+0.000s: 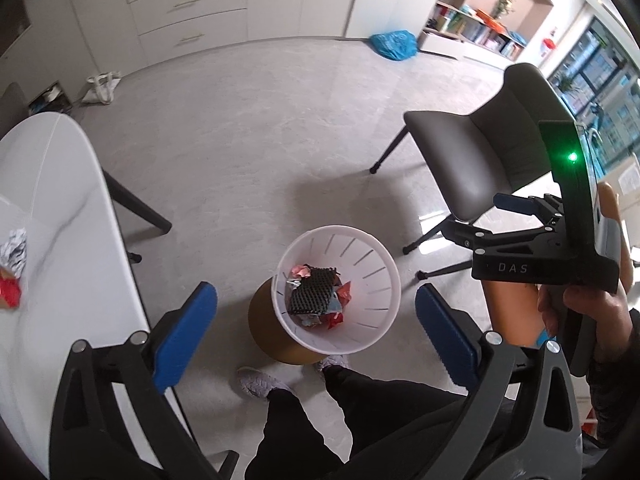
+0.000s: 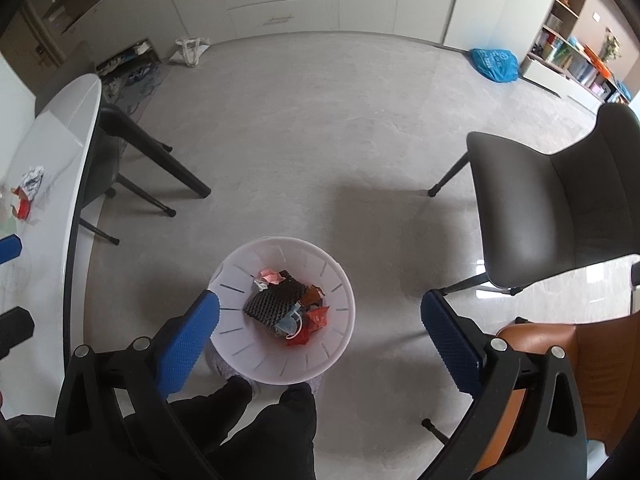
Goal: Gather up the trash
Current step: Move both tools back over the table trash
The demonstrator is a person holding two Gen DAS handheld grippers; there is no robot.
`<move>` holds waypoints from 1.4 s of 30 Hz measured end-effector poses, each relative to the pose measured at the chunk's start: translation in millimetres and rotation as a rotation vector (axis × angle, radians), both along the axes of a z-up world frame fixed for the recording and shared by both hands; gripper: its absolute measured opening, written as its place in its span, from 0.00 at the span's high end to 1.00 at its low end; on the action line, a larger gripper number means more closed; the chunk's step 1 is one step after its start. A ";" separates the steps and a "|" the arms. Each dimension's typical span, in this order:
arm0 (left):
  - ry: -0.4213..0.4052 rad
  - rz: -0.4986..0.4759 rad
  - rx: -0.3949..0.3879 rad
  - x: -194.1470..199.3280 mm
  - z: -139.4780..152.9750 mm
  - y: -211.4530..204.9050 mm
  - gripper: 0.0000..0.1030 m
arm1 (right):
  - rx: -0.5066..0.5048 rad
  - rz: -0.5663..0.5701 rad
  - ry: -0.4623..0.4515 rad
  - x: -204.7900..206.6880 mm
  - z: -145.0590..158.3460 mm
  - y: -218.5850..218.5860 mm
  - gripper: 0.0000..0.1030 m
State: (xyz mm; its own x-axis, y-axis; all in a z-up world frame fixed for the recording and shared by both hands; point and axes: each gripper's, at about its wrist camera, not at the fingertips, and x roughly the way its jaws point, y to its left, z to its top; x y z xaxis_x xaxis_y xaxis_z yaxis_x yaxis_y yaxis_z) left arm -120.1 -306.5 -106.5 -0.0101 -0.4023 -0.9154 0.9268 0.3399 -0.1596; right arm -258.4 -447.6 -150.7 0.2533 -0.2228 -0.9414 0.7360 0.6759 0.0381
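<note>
1. Left hand-held gripper (image 1: pixel 316 320): blue-padded fingers (image 1: pixel 186 330) spread wide apart, nothing between them. It hangs above the floor, looking down on the bin.
2. Right hand-held gripper (image 2: pixel 320 336): fingers (image 2: pixel 188 344) likewise wide apart and empty, directly over the bin. In the left wrist view its black body shows at the right edge with a green light lit, gripped by a hand (image 1: pixel 580 312).
3. White trash bin (image 1: pixel 372 248), slotted wall, stands on the grey floor (image 1: pixel 260 120) near the person's feet. Its near-left side hides part of a round brown object (image 1: pixel 268 328) on the floor; what that is, cannot tell.
4. Inside the bin: a black mesh-textured piece (image 2: pixel 272 304) lies on top of the heap; around it red wrappers (image 2: pixel 318 318), a pink crumpled scrap (image 2: pixel 270 276) at the far side, and a pale blue item (image 2: pixel 288 322) at the near side.
5. White bench (image 1: pixel 68 208) at the left, dark legs. Trash on it: a crumpled silver foil ball (image 1: pixel 14 250) and, just beside it on the near side, a red wrapper (image 1: pixel 10 292). Both well apart from the bin.
6. Grey chair (image 2: pixel 540 208) at the right, seat facing the bin. An orange-brown chair (image 2: pixel 568 376) sits nearer, at the right edge.
7. Far side: a blue plastic bag (image 2: pixel 494 64) on the floor beside the shelving (image 2: pixel 568 40), a white tote bag (image 2: pixel 191 50) near the cabinets.
8. Person's dark trousers (image 2: pixel 272 432) and pale shoes (image 1: pixel 256 382) at the near edge.
</note>
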 end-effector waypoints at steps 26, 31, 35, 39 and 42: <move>-0.092 0.472 -0.027 107.6 22.8 125.3 0.08 | 0.001 0.379 -0.137 163.4 33.4 88.9 0.03; -0.090 0.605 -0.022 139.3 23.1 168.1 0.08 | 0.010 0.477 -0.168 210.5 43.2 118.1 0.03; -0.075 0.707 -0.028 163.8 19.9 199.4 0.08 | 0.017 0.539 -0.181 242.3 47.9 137.3 0.03; -0.069 0.779 -0.031 180.8 15.6 221.3 0.08 | 0.022 0.592 -0.182 269.1 50.8 152.3 0.03; -0.070 0.832 -0.032 195.7 11.1 235.1 0.08 | 0.011 0.644 -0.175 293.4 49.3 163.6 0.03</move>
State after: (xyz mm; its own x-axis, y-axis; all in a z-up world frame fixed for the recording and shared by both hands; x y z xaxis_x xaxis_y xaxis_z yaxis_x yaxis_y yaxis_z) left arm 75.6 -71.5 -95.4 0.3584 -0.2794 -0.8908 0.3832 0.9141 -0.1325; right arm 35.0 -284.0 -101.4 0.4820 0.0333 -0.8755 0.1682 0.9772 0.1298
